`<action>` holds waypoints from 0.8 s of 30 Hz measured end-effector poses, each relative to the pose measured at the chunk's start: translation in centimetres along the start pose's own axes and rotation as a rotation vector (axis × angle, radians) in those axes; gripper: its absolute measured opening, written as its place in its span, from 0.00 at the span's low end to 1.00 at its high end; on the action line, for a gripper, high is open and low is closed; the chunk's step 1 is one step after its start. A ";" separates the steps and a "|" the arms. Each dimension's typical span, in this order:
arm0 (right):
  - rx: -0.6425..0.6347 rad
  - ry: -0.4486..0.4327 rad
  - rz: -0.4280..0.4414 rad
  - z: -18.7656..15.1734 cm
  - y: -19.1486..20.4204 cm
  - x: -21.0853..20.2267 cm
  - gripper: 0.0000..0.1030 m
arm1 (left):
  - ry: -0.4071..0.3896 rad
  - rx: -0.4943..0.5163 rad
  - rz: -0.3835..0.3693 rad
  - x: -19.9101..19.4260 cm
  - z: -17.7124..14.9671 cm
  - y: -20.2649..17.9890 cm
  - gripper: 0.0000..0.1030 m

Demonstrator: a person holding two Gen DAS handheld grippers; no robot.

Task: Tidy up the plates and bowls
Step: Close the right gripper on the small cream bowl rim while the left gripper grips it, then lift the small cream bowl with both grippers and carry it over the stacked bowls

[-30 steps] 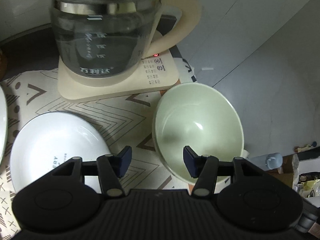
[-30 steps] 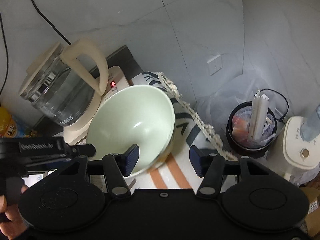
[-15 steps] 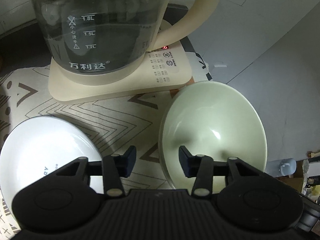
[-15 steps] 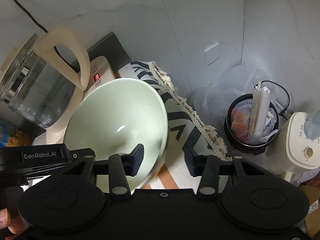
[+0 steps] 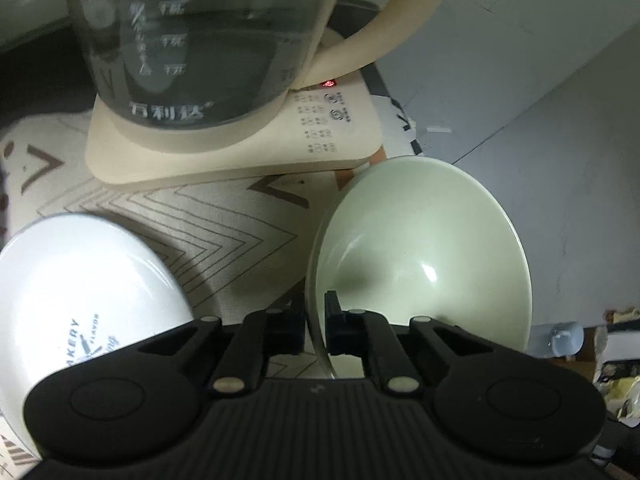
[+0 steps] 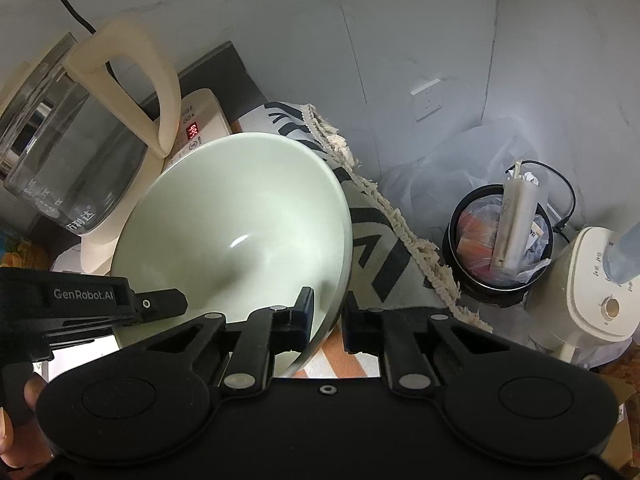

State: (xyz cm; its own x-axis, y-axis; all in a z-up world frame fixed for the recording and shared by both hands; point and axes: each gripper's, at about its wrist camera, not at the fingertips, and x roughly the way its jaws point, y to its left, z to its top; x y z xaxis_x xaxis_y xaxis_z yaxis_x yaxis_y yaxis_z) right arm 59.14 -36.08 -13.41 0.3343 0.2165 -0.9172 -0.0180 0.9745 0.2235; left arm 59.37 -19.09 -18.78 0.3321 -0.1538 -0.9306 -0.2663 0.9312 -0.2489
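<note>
Bowl (image 5: 420, 248) — pale green, sitting at the right edge of the patterned cloth (image 5: 224, 220), low right in the left wrist view, and it is pinched from both sides. The left gripper (image 5: 314, 322) has just been closing and now nips the near-left rim, one pad inside, one outside; the right gripper (image 6: 326, 316) has also just been closing and clamps the opposite rim at lower centre of its own frame, the thin wall between its pads. Both holds are on a slick glazed lip, so here is the risk, as I judge it: if the two hands rise unevenly the bowl could twist or slide out of one pinch, and a tilt towards the upper left would knock it into the kettle (image 5: 200, 40) on its base just beside it. A drag instead of a lift could also ruck the cloth. The left view alone shows the white plate (image 5: 80, 292) at lower left, apart from the bowl — a likely place to avoid or stack on. The right view alone shows the fringe at the cloth's edge and the drop beyond it to a bin (image 6: 500, 240) at mid right, plus the other gripper's body and a hand (image 6: 16, 424) at lower left.
</note>
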 end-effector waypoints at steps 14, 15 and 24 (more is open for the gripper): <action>0.026 -0.106 0.040 -1.9 1.7 -6.1 0.14 | -0.087 0.030 -0.046 -7.5 -2.0 0.9 0.07; 0.023 -0.115 0.042 -2.2 1.8 -6.6 0.14 | -0.092 0.031 -0.054 -8.1 -2.1 1.0 0.07; 0.081 -0.157 0.072 -3.9 2.9 -10.7 0.14 | -0.120 0.045 -0.090 -12.0 -3.7 1.9 0.07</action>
State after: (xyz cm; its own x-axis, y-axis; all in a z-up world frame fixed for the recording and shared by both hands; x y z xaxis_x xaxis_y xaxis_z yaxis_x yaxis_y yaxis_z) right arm 51.84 -35.38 -4.19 0.4781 0.2677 -0.8365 0.0262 0.9476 0.3182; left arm 51.54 -16.67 -9.07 0.4596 -0.1990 -0.8655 -0.1905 0.9298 -0.3149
